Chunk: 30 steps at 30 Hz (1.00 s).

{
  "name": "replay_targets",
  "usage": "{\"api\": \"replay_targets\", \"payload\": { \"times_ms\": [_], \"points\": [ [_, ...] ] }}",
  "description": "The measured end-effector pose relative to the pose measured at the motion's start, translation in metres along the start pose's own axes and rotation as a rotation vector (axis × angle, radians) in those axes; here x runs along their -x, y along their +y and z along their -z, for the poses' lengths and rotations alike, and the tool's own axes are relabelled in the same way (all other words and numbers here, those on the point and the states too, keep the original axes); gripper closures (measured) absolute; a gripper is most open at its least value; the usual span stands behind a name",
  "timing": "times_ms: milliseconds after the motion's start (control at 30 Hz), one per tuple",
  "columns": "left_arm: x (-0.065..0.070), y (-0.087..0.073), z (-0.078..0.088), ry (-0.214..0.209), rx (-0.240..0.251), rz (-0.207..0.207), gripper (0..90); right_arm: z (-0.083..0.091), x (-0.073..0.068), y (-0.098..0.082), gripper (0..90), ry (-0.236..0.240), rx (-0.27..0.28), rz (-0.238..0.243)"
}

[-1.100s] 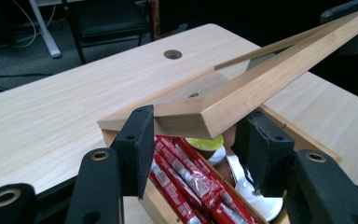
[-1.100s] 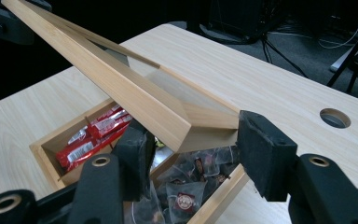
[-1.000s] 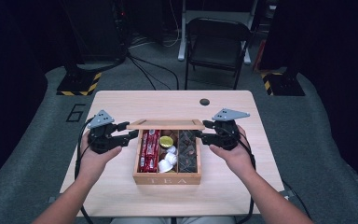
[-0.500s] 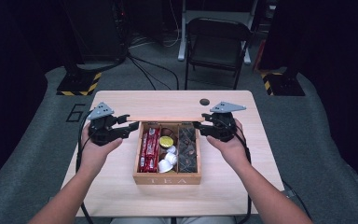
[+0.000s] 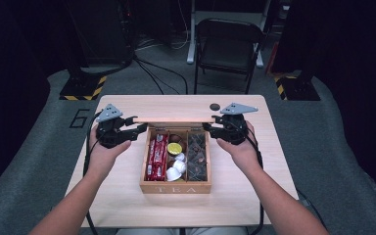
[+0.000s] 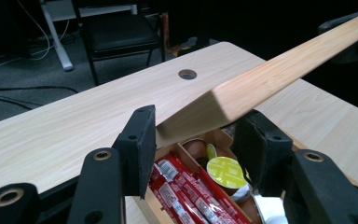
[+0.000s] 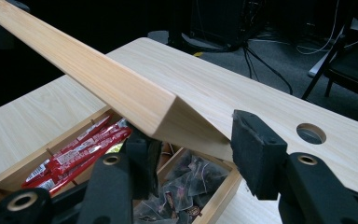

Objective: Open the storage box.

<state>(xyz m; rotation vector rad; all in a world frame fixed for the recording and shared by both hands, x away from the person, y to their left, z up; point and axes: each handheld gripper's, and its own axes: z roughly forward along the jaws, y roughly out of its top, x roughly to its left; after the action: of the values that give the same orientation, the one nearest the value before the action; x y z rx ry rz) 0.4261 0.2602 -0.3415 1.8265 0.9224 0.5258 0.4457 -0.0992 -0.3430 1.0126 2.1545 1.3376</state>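
The wooden tea box (image 5: pixel 175 186) sits mid-table with three compartments: red packets (image 5: pixel 157 156) on the left, round capsules (image 5: pixel 175 148) in the middle, dark tea bags (image 5: pixel 196 157) on the right. Its hinged lid (image 5: pixel 176 117) now stands raised higher than a second ago. The left gripper (image 5: pixel 138 130) and right gripper (image 5: pixel 209 128) each bracket one lid end; the right's jaws have just been closing, and whether the pads press the wood I cannot tell.
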Motion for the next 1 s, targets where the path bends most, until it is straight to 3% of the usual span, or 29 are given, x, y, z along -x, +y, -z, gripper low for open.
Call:
{"api": "replay_targets", "payload": {
  "times_ms": [467,1000],
  "points": [
    [-0.005,0.003,-0.01,0.045,-0.004,-0.029,56.6,-0.003,0.005,0.003,53.1,0.005,0.018,-0.02],
    [-0.016,0.015,-0.017,0.039,-0.001,0.007,59.3,-0.013,0.014,0.012,51.7,-0.004,0.013,-0.014]
  ]
}}
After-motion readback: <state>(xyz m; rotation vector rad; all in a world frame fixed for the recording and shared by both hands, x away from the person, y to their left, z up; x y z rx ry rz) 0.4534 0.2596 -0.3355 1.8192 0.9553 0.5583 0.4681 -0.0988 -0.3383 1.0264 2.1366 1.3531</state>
